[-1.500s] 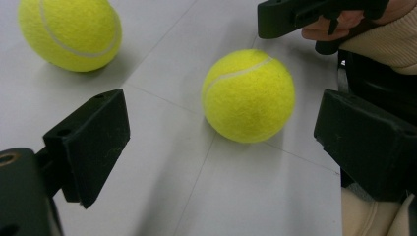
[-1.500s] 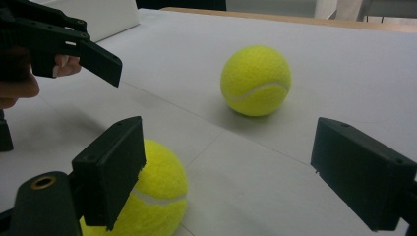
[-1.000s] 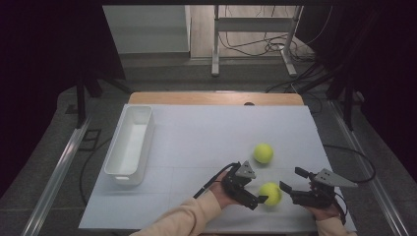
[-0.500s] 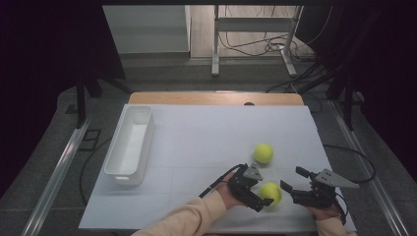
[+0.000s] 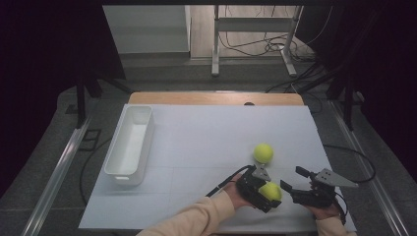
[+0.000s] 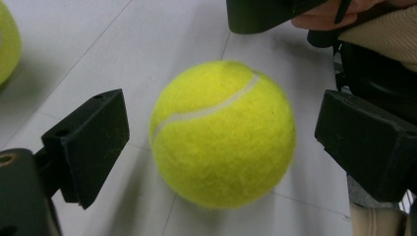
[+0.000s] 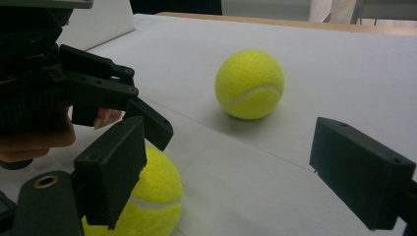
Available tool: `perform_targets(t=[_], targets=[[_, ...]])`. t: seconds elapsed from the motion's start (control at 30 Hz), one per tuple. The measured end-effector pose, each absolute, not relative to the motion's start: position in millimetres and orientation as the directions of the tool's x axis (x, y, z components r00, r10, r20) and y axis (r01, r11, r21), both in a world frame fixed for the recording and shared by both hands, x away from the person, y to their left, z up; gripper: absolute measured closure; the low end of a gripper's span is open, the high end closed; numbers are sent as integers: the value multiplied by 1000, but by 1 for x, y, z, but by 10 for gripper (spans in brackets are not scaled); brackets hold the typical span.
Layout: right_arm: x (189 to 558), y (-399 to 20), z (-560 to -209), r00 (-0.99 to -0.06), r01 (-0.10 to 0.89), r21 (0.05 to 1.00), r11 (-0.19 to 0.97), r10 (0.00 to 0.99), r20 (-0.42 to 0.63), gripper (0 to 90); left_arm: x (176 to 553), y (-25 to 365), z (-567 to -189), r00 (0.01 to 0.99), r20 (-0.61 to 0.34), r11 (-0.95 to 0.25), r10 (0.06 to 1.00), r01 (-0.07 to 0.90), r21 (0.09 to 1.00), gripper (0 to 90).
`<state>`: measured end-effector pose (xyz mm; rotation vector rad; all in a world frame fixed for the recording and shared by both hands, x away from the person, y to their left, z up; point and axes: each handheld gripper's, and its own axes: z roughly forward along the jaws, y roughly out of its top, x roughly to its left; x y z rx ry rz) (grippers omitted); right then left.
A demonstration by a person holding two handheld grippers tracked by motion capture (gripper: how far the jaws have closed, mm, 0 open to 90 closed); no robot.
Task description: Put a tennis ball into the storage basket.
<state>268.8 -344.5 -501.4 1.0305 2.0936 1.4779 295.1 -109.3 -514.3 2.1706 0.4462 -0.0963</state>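
1. Since a second ago, the left gripper (image 5: 268, 192) has slid rightward along the table's near edge, so the near tennis ball (image 5: 270, 191) now sits between its jaws.
2. At the far left of the white table (image 5: 206, 132) stands a white bin (image 5: 129, 147), lengthwise and well apart from everything else.
3. From the left gripper view, the jaws are spread with a gap on each side of the near tennis ball (image 6: 222, 132), which rests on the tabletop.
4. Beyond it lies the far tennis ball (image 5: 263, 153), alone on the table (image 7: 249, 84).
5. Farthest right, the right gripper (image 5: 297, 187) is released, its jaws wide apart around nothing and pointing left toward the near ball.
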Motion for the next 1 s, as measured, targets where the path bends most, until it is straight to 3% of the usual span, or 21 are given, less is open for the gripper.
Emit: perform_targets(t=[0.13, 0.27, 1.0], targets=[[269, -344, -501, -660, 348, 920, 180, 744, 104, 144, 294, -113, -516, 936, -219, -557, 275, 341, 757, 105], [269, -345, -501, -660, 347, 921, 180, 745, 103, 144, 293, -112, -515, 944, -189, -573, 271, 316, 756, 259], [270, -345, -501, -658, 345, 922, 175, 746, 104, 144, 293, -97, -500, 944, -167, -547, 284, 302, 781, 273]])
